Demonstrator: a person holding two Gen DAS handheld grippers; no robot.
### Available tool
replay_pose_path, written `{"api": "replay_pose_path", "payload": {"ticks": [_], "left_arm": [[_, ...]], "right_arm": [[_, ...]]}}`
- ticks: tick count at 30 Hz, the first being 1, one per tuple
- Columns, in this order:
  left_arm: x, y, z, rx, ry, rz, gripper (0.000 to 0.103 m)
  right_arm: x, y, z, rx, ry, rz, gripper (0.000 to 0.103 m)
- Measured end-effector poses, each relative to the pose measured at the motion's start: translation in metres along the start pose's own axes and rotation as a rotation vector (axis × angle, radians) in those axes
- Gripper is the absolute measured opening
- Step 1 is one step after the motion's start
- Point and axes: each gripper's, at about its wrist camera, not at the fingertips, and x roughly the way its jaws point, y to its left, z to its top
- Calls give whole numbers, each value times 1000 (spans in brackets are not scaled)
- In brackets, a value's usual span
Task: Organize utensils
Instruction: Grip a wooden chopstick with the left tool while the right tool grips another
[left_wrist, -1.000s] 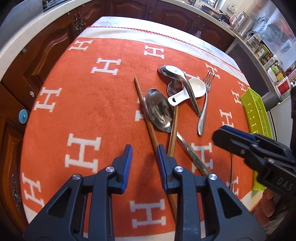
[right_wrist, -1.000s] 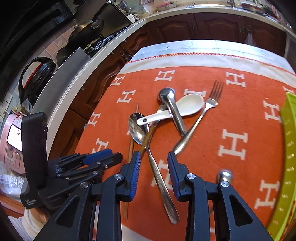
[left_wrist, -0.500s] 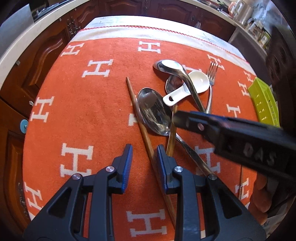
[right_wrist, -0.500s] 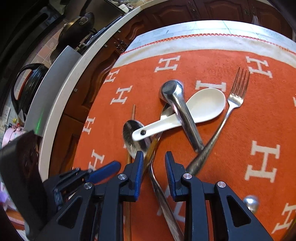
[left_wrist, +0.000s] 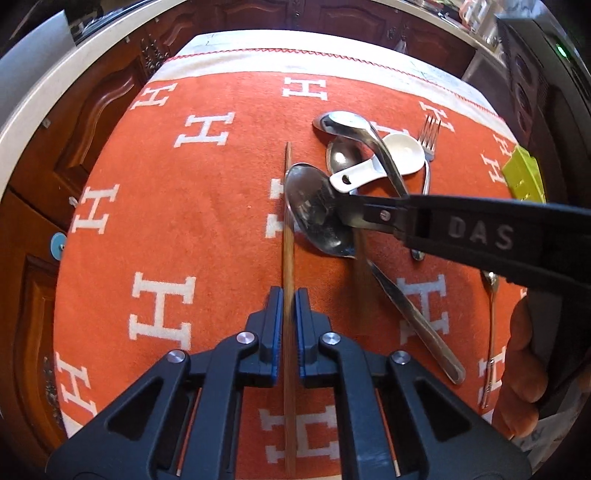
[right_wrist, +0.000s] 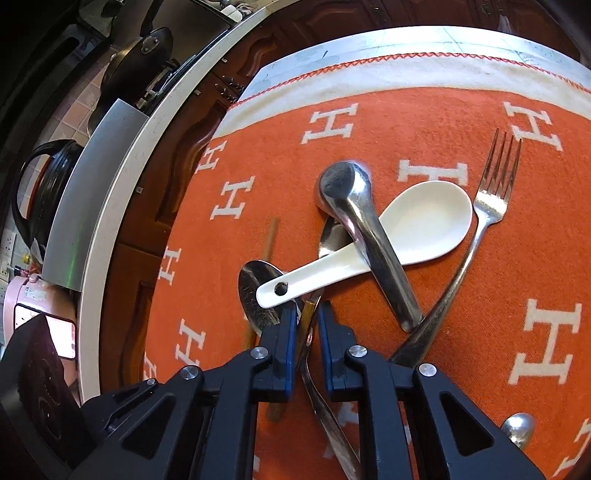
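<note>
A pile of utensils lies on the orange cloth (left_wrist: 207, 206): a white ceramic spoon (right_wrist: 417, 229), a short steel spoon (right_wrist: 369, 236), a fork (right_wrist: 487, 206), a long steel spoon (left_wrist: 317, 214) and two wooden chopsticks. My left gripper (left_wrist: 289, 325) has its blue jaws nearly closed around one chopstick (left_wrist: 288, 236), which runs straight between them. My right gripper (right_wrist: 307, 332) is narrowly open around the second chopstick (right_wrist: 306, 314) and the long spoon's handle, just below the white spoon's handle end. It crosses the left wrist view (left_wrist: 461, 232) above the pile.
A green utensil tray (left_wrist: 524, 177) sits at the right edge of the cloth. A small steel spoon (left_wrist: 491, 325) lies near my right hand. Wooden cabinets and a counter with pots (right_wrist: 140, 66) stand to the left.
My left gripper has shifted right and narrowed around the chopstick. My right gripper has moved forward into the pile and narrowed around the second chopstick.
</note>
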Motion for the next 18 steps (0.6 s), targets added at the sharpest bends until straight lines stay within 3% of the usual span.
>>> {"api": "replay_pose_path", "payload": {"ticks": [11,18], "left_arm": [[-8,15,-12,-102,27,-91,4],[-25,24,-28,-154,-2,-120,4]], "right_arm": [[-29,0,-25,-48,31,-13,6],[-45,-1,-53,-42,38,45,6]]}}
